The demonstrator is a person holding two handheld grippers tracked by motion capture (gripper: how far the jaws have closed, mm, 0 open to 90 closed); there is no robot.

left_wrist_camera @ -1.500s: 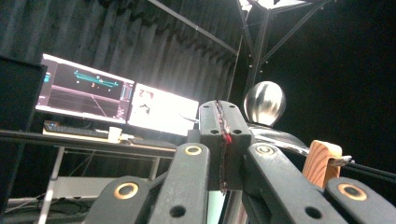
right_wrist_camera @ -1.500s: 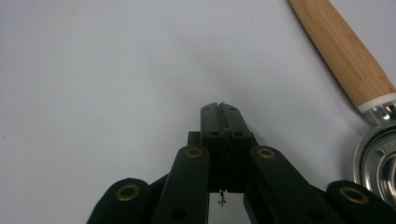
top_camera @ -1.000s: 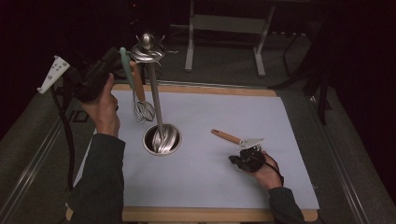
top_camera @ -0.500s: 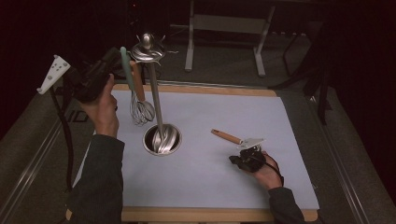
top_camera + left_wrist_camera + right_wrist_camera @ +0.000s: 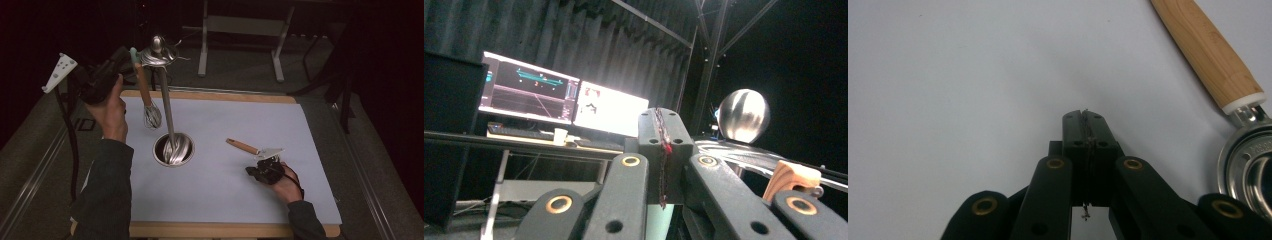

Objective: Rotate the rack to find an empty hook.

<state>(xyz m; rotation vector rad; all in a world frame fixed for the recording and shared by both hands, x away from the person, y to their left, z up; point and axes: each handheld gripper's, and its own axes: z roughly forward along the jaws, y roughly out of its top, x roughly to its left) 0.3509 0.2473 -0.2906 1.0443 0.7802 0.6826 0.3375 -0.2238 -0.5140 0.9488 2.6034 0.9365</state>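
Black left claw (image 5: 131, 67) raised by the whisk (image 5: 148, 102) — right claw (image 5: 264, 169) low, shut.

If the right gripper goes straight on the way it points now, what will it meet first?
Probably nothing soon. The right gripper, jaws shut, points over bare white mat. The wooden handle and its metal ring lie to the side, out of its line, though depth is unclear.

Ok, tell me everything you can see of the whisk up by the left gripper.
The whisk has a wooden handle with a pale teal cap at its top and a small balloon of steel wires at its bottom. It hangs upright, wires down, from the top ring of the steel utensil stand, above the far left of the white mat. The left gripper sits right beside its top, jaws shut; whether they touch it I cannot tell.
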